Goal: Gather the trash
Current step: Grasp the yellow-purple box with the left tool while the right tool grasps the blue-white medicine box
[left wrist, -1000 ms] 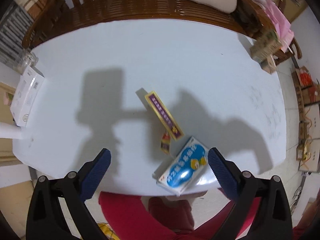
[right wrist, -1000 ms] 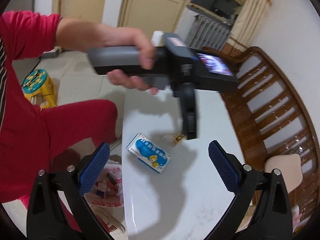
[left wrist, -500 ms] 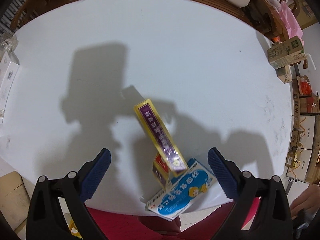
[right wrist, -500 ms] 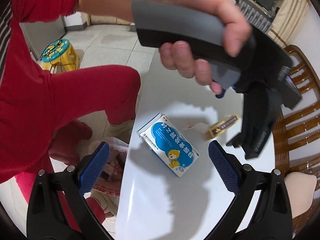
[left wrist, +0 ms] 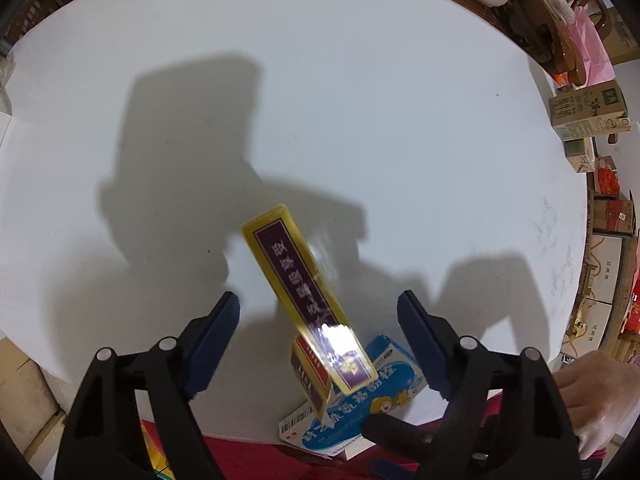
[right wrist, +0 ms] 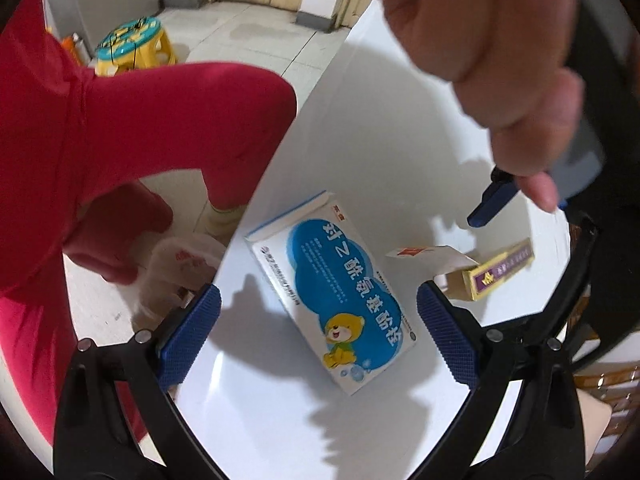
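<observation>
Blue-white box (right wrist: 344, 292) printed 对乙酰氨基酚, left gripper (left wrist: 318, 322) jaws closing astride yellow-purple box (left wrist: 304, 292) – untouched, right gripper (right wrist: 318, 330) jaws wide, empty

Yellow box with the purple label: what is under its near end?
The yellow box overlaps a small red-marked carton and the blue-and-white box. Whether they touch is unclear, and the table beneath is covered.

Light: bright overhead; your worktop (left wrist: 360, 80) is evenly lit.
Shadows: hard dark shapes toward 9 o'clock.
Glare: white hotspot on the yellow box (left wrist: 308, 296).
Blur: your hand (right wrist: 500, 60) at 1 o'clock is soft.
Edges: fisheye bending, black corners.
</observation>
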Tool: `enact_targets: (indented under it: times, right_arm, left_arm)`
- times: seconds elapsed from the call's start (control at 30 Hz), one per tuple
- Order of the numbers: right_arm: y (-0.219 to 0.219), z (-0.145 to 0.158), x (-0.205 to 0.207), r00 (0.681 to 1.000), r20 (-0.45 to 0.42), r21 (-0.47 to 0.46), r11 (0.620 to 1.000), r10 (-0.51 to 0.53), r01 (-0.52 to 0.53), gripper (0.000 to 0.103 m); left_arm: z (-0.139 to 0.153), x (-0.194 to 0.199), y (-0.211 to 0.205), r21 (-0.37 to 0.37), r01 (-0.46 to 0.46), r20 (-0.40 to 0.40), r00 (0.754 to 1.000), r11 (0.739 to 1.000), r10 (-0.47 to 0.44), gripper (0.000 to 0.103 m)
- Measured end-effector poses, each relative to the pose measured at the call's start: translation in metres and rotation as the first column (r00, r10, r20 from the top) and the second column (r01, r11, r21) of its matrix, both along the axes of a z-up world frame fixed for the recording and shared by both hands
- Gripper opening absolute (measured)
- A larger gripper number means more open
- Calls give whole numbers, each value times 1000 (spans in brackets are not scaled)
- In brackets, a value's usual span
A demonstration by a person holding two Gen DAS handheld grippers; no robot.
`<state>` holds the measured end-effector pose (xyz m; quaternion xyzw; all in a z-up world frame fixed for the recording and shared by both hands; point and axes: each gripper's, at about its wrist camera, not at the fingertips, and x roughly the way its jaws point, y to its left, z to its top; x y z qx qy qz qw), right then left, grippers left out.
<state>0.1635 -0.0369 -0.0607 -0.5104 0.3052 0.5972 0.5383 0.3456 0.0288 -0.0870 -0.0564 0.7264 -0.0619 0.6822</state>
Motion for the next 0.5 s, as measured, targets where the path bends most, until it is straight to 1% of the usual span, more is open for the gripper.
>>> enact_targets:
  times: [0.07,0.27,0.37,0.4,0.43,0.47,0.5]
  right_arm:
    - [2,-3,4,1000,-5,-2,1000,7,-7,97]
    - [9,-12,20,999,-23,-27,999,24,-25,93]
    - [10,-19,25,999,-28,-46,998,34,-35,84]
    - [10,-20,27,999,-43,-49,998,32,-34,79]
    - [11,-20,29,997,-69,-52,998,30,-33,76]
    - [11,-20,30,997,-78,-54,998,30,-34,76]
    - [11,-20,30,996,-82,-54,998,28,-33,76]
  left_arm:
    - [-3,1,0,1,3,-8,1000,1000,-3,79]
    - [-12,9,0,9,19,-32,999,1000,-19,68]
    - [-18,11,1,27,33,-49,998,999,-31,60]
    - [-21,10,0,31,52,-58,997,998,-50,52]
    - [-21,10,-2,37,79,-62,995,996,-77,49]
    - [-20,10,-3,45,96,-54,994,994,-94,49]
    - [-20,10,-3,46,92,-55,994,995,-90,49]
